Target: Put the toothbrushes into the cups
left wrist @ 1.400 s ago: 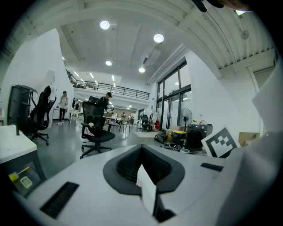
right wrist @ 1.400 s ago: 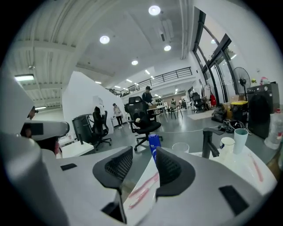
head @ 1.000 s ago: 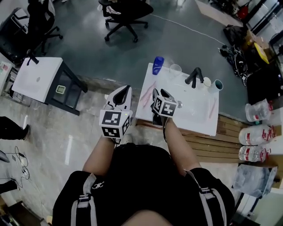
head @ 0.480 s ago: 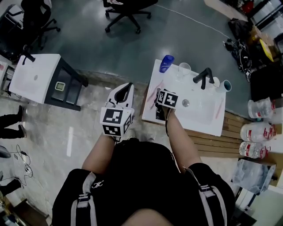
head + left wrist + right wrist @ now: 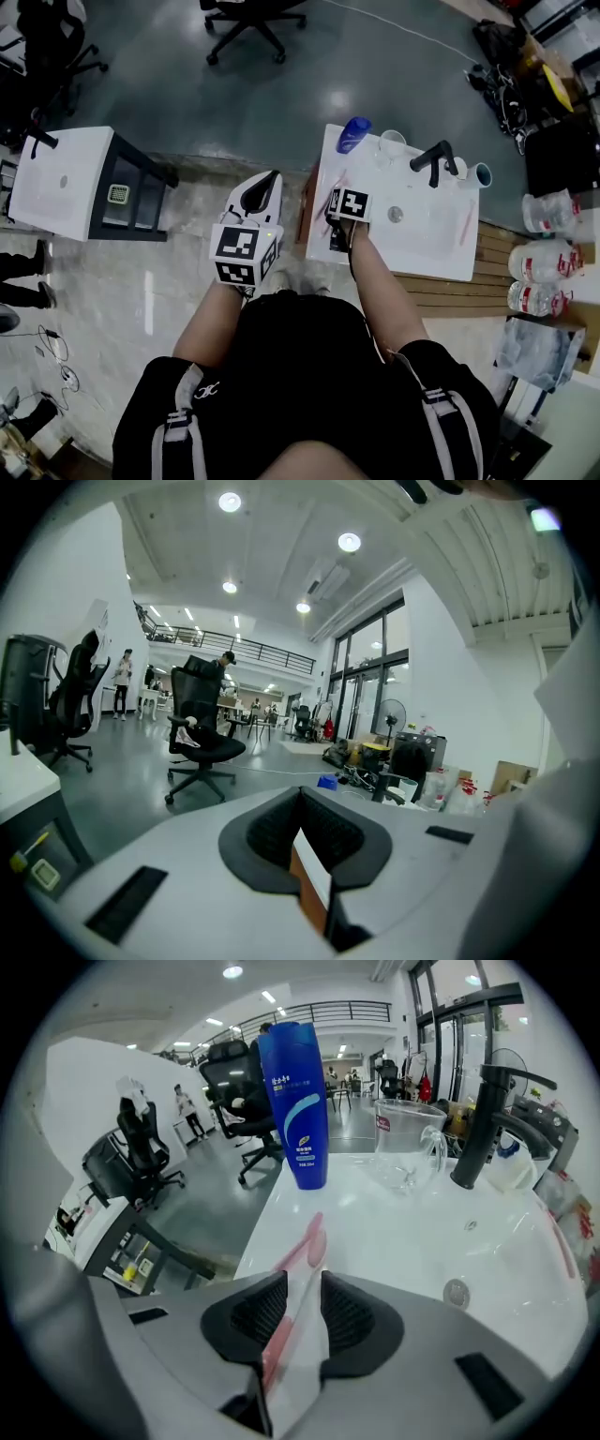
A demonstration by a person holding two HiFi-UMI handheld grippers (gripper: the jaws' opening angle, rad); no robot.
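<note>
Straddling the pink toothbrush (image 5: 305,1241) on the worktop (image 5: 403,1232) with right tongs (image 5: 302,1283) apart, just narrowing, for pickup; holding left tongs (image 5: 300,797) closed, empty, aside.

Site: a big open office-lab hall, not a home bathroom. A white washbasin (image 5: 422,246) with a black faucet (image 5: 433,160) is standing free on a polished grey floor (image 5: 187,84). Wheeled office chairs (image 5: 246,19) are sitting around it. Round ceiling lights (image 5: 230,502) are shining above a railed mezzanine (image 5: 234,653), and tall windows (image 5: 370,682) are running down one side. Loose cables (image 5: 52,352) are lying on the floor. Plastic water jugs (image 5: 546,258) are standing beside the basin. People (image 5: 123,682) are standing far back.
</note>
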